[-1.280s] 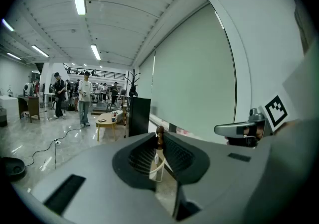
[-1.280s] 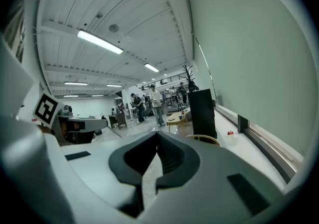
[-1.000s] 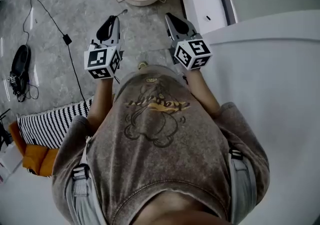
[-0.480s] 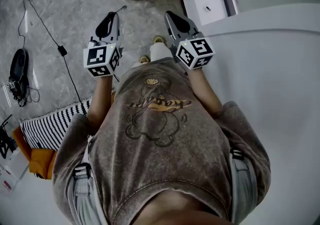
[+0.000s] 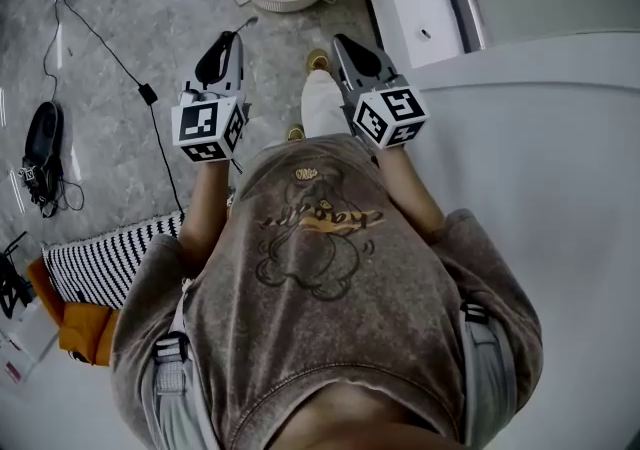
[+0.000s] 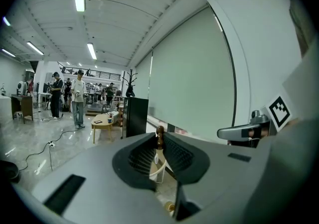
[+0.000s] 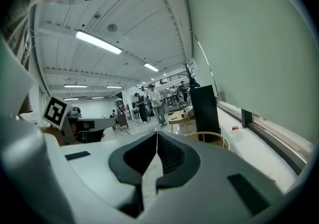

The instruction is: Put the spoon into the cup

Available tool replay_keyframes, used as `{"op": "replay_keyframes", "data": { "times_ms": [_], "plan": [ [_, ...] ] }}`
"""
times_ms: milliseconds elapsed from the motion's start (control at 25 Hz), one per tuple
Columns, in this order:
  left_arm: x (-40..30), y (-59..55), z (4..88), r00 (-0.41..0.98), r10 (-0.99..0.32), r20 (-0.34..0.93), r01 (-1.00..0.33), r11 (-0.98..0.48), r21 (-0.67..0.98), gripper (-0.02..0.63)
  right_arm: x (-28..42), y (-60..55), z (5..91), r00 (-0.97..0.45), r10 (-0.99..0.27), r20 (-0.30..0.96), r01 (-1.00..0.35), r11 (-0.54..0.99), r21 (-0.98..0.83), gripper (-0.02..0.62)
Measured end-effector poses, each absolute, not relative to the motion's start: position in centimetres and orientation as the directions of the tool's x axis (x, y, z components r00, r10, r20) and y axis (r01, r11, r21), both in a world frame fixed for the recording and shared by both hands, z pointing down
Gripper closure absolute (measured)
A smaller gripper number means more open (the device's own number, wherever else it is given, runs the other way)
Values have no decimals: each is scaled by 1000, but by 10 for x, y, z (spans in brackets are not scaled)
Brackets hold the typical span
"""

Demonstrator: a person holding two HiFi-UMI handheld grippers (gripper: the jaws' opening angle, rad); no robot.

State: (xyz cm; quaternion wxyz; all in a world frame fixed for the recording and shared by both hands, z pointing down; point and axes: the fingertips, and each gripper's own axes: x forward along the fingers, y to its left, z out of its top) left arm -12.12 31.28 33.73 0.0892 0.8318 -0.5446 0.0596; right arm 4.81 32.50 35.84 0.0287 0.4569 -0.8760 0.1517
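Nothing I can really read here: the lettering across the cartoon print on the person's grey-brown T-shirt [image 5: 320, 278] is too small to make out, and the only other markings are the black-and-white square patterns on the grippers' cubes. The left gripper [image 5: 233, 36] is pinching the slim spoon [image 6: 160, 132]. Its own view shows just a brown rounded end poking up between the nearly closed jaws, and from the head view a thin bit sticks out toward 1 o'clock. The right gripper [image 5: 340, 40] has its jaws pressed together with nothing in them. For room, the round beige tub on a thin stand [image 5: 285, 0] sits at 12 o'clock with open grey marble floor [image 5: 120, 18] between it and both grippers. The big white table [image 5: 560, 188] fills 3 o'clock, its curved edge running just beside the right gripper. A black cable [image 5: 147, 94] trails across the floor at 10 o'clock, a black shoe [image 5: 40, 133] lies at 9, and a black-and-white striped cloth [image 5: 105, 263] beside an orange bundle [image 5: 78, 328] is at 8. Compared with a second ago, the grippers are side by side as before and the left one has the same grip. The person's white shoe [image 5: 320, 103] has come forward between them, and the floor stuff has shifted a little in view.
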Motion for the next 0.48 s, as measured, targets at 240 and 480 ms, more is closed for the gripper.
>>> {"op": "replay_keyframes", "data": {
  "times_ms": [240,480],
  "plan": [
    [-123,293,343,402,-893,200,-916,-393,87,551,43,303,366,-584,-789,190,-805,536,-253,575],
    [-120,278,345,411,-890,197,-912,-401,90,551,45,291,368,-578,-794,188,-810,532,-245,575]
  ]
}}
